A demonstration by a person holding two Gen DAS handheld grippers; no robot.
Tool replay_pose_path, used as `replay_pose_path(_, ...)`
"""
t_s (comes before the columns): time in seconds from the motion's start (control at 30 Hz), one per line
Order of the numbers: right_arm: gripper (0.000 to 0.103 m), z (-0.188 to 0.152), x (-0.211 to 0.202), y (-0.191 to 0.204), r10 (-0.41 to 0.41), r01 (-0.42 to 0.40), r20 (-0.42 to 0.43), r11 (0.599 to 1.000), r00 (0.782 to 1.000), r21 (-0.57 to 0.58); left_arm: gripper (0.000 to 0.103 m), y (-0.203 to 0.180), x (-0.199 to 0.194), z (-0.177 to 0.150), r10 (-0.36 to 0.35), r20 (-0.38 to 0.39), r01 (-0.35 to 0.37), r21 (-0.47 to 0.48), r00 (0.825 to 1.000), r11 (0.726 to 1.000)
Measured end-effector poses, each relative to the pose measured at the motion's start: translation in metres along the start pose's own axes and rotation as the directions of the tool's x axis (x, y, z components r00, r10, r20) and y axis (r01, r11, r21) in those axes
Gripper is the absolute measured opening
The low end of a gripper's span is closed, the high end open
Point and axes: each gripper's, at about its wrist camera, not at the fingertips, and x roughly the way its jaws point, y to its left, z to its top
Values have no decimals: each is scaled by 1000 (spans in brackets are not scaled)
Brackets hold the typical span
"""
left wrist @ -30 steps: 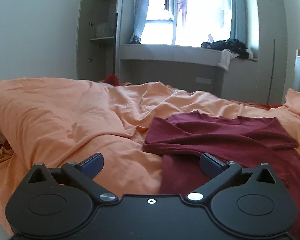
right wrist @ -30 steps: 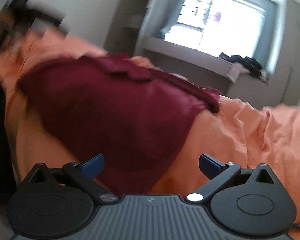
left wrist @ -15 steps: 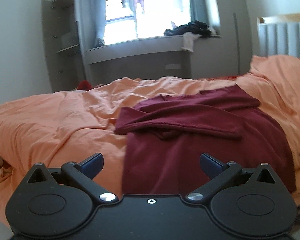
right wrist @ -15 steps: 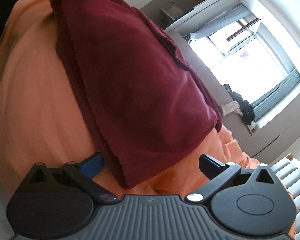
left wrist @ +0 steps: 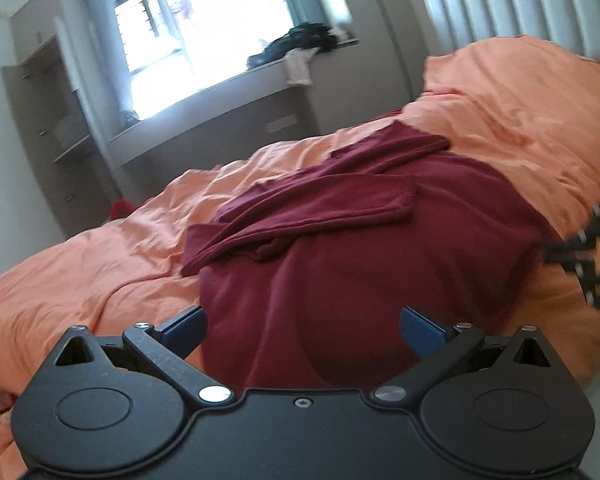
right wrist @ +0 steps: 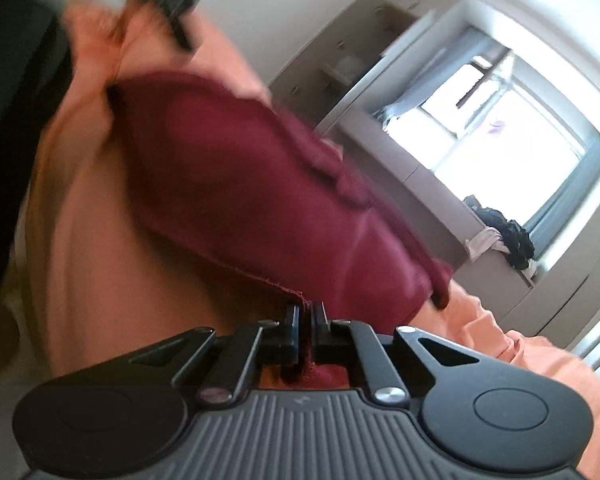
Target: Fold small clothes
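Right gripper [right wrist: 307, 330] jaws just closed, now pinching hem corner of maroon shirt [right wrist: 236, 200] at lower centre. Left gripper [left wrist: 302, 330] jaws wide apart, shirt's near edge between them, ungripped. Shirt spread on orange duvet [left wrist: 100, 264]. Judgement: fold starting.

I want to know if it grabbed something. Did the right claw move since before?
Yes. The right claw has just closed onto the near hem of the red shirt lying on the orange blanket.
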Motion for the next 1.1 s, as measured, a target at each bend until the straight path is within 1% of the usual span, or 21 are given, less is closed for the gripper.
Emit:
replay_pose_path(0.1, 5, 20, -15, -27, 17, -24, 72, 994, 997, 106, 102, -8, 2, 3, -56, 23, 55, 28, 998, 998)
replay_pose_path(0.23, 5, 41, -39, -57, -16, -12, 184, 989, 983, 150, 102, -25, 5, 9, -141, 30, 139, 68, 990, 988)
replay_pose_path(0.3, 5, 48, -44, -66, -40, 5, 223, 988, 974, 155, 102, -35, 6, 10, -158, 33, 154, 100, 987, 983)
replay_pose_path(0.37, 5, 53, -49, -73, -57, 18, 251, 987, 966, 158, 102, -47, 9, 11, -154, 33, 147, 146, 988, 978)
replay_pose_path(0.43, 5, 53, -53, -78, -72, 27, 273, 986, 959, 165, 102, -57, 15, 12, -128, 18, 122, 187, 992, 975)
replay_pose_path(0.5, 5, 54, -57, -83, -88, 37, 288, 984, 954, 176, 101, -63, 23, 13, -73, -9, 73, 204, 997, 976)
replay_pose_path(0.57, 4, 51, -64, -82, -106, 50, 296, 980, 949, 191, 98, -63, 32, 14, -17, -48, 26, 200, 999, 979)
replay_pose_path(0.6, 4, 51, -71, -79, -113, 56, 296, 979, 949, 197, 97, -60, 35, 15, 1, -63, 11, 191, 998, 981)
replay_pose_path(0.67, 4, 49, -74, -84, -125, 66, 292, 977, 948, 205, 96, -51, 39, 16, 37, -82, -23, 164, 996, 986)
replay_pose_path(0.73, 4, 47, -76, -86, -136, 76, 287, 975, 948, 210, 92, -41, 43, 16, 111, -101, -95, 151, 989, 984)
replay_pose_path(0.77, 4, 45, -77, -87, -140, 80, 285, 974, 948, 213, 89, -36, 46, 16, 156, -109, -139, 150, 982, 979)
replay_pose_path(0.83, 4, 43, -76, -89, -145, 84, 277, 972, 950, 220, 86, -24, 50, 15, 219, -125, -201, 145, 968, 969)
replay_pose_path(0.87, 4, 42, -75, -89, -146, 85, 273, 971, 951, 223, 83, -17, 52, 14, 240, -139, -222, 136, 961, 966)
replay_pose_path(0.93, 4, 40, -76, -88, -149, 88, 263, 969, 953, 229, 76, -3, 56, 14, 260, -178, -244, 108, 949, 964)
replay_pose_path(1.03, 4, 34, -76, -87, -145, 83, 245, 966, 959, 246, 64, 12, 57, 14, 261, -213, -246, 96, 941, 965)
replay_pose_path(1.07, 4, 32, -76, -86, -139, 78, 237, 964, 961, 253, 49, 16, 58, 13, 259, -219, -242, 101, 941, 965)
replay_pose_path(1.1, 4, 29, -75, -85, -133, 72, 228, 964, 965, 257, 32, 18, 57, 13, 252, -221, -234, 103, 942, 967)
